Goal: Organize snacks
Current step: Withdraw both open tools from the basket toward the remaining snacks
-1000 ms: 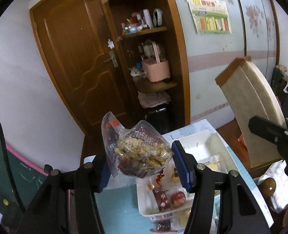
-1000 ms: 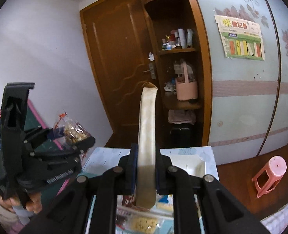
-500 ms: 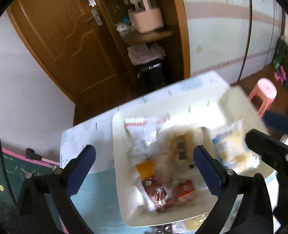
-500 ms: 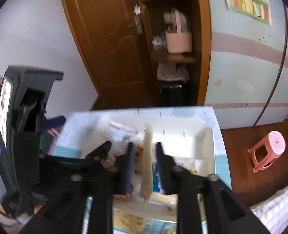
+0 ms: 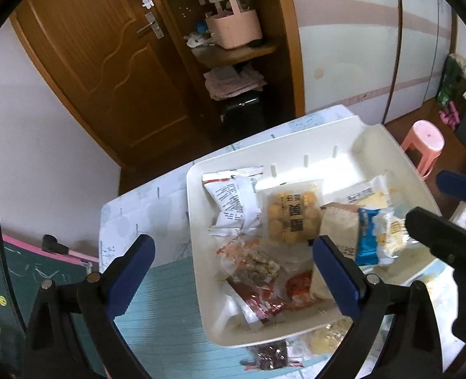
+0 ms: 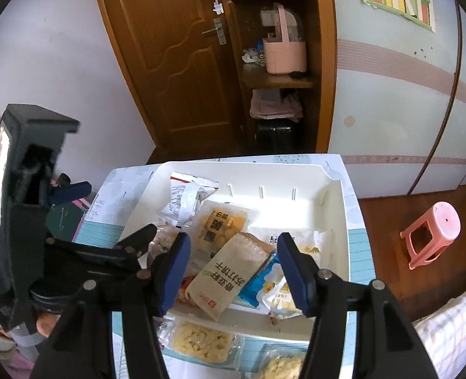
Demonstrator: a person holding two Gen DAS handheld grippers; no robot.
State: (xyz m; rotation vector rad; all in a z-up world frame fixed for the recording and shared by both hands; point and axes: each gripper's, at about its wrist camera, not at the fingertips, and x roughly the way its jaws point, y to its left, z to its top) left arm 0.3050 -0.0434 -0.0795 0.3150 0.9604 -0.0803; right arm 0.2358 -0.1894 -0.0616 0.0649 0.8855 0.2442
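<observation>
A white tray [image 5: 296, 154] [image 6: 296, 173] on the table holds several snack packs: a white wrapper [image 5: 233, 200], a yellow ball-snack pack [image 5: 293, 214] [image 6: 223, 224], a clear bag of nuts [image 5: 255, 265], red packs [image 5: 261, 300], a blue and white pack [image 5: 372, 237] [image 6: 264, 278] and a tan cracker pack [image 6: 229, 274] [image 5: 337, 224]. My left gripper [image 5: 233, 268] is open and empty above the tray's left side. My right gripper [image 6: 233, 265] is open and empty just above the tan pack.
More snack bags lie on the table in front of the tray [image 6: 198, 338] [image 5: 270, 352]. A brown door [image 5: 106, 63], a shelf nook with a pink basket [image 5: 233, 28] and a pink stool [image 6: 432, 230] stand beyond the table. A green board [image 5: 27, 278] lies at left.
Both grippers tipped down over the tray and opened. The left let go of the clear nut bag and the right let go of the tan pack; both now lie in the tray.
</observation>
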